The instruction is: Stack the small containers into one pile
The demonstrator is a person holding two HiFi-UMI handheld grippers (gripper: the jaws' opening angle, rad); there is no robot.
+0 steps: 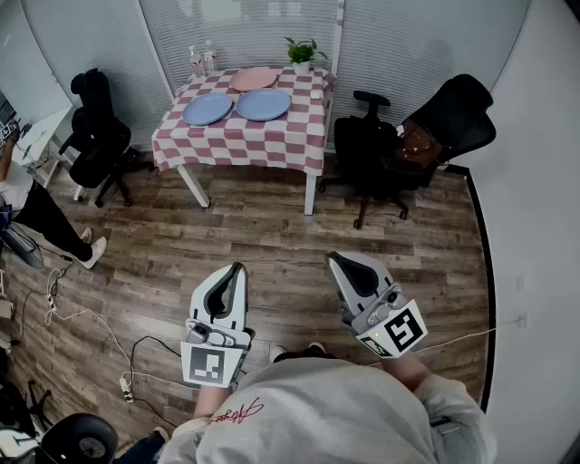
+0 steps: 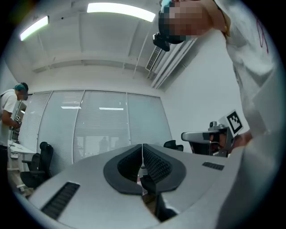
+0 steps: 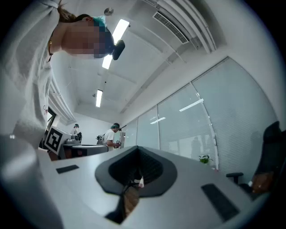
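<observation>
Bright, even light fills the room. In the head view the checked worktop (image 1: 245, 131) is sharp, with only a faint, soft shadow on the floor beneath it, and the walls beside it bow outward. Both gripper views are strongly fisheyed with black corners. Ceiling light strips (image 2: 120, 11) blow out to white glare, and the left claw (image 2: 142, 150), close to the lens, looks slightly soft.

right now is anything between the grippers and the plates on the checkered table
Nothing visible does. The left gripper and right gripper, both shut and empty, hang over bare wood floor that runs straight to the table with the plates. The black office chairs stand off to each side.
</observation>
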